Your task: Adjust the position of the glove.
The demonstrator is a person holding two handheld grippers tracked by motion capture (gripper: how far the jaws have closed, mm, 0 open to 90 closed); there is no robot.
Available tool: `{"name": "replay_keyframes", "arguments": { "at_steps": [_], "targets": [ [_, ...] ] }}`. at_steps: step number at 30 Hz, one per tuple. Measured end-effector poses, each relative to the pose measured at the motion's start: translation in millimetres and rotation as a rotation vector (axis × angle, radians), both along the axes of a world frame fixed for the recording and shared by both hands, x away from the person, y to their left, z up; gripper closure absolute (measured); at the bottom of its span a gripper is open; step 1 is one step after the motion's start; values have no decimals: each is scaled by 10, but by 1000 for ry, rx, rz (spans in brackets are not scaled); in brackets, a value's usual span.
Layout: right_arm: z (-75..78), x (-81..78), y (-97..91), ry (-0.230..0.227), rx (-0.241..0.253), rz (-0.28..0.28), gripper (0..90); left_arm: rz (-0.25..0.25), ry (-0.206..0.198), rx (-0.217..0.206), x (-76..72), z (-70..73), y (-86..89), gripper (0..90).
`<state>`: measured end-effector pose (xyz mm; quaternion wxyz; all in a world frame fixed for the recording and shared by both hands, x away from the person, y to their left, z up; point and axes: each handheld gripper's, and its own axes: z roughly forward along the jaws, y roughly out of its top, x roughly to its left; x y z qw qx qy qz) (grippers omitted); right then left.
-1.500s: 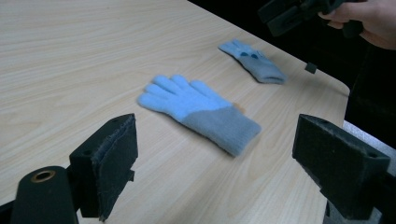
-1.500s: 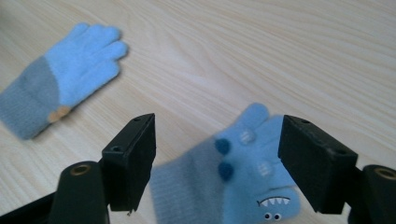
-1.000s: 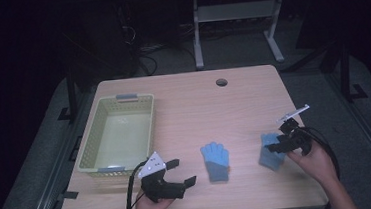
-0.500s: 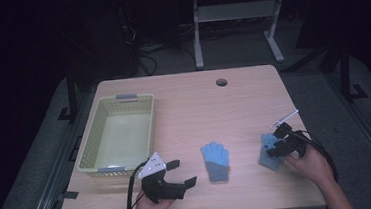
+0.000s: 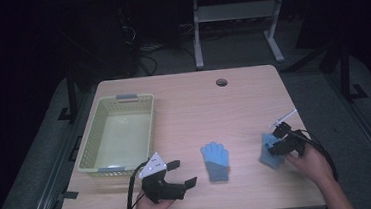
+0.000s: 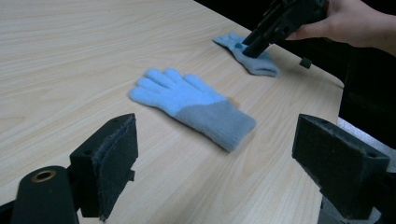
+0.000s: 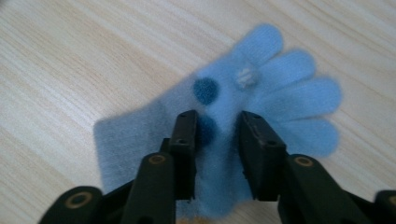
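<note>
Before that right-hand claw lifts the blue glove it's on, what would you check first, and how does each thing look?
1. Right gripper jaws straddle the right glove: ok, fabric bunched between them.
2. Jaws fully clamped: cannot tell; a gap remains between them.
3. Grip point near the glove's middle: ok, by the dark dots.
4. Left gripper out of the way: ok, open, apart from the middle glove.
5. Basket free to receive: ok, nothing visible inside.
6. Middle glove lying flat on the table: ok.
</note>
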<state>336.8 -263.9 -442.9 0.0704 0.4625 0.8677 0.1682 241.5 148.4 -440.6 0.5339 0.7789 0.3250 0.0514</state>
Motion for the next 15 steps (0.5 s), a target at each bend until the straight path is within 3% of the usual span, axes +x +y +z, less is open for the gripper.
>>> {"name": "replay_keyframes", "arguments": {
  "at_steps": [4,9,15],
  "targets": [
    [4,-2,0,-5,0,14,780,8,-6,-14,-7,15,21,139],
    [12,-7,6,-6,-2,21,816,14,-8,-17,-10,20,45,139],
    [88,-28,-39,-27,56,7,824,9,-11,-17,-21,29,34,141]
  ]
}}
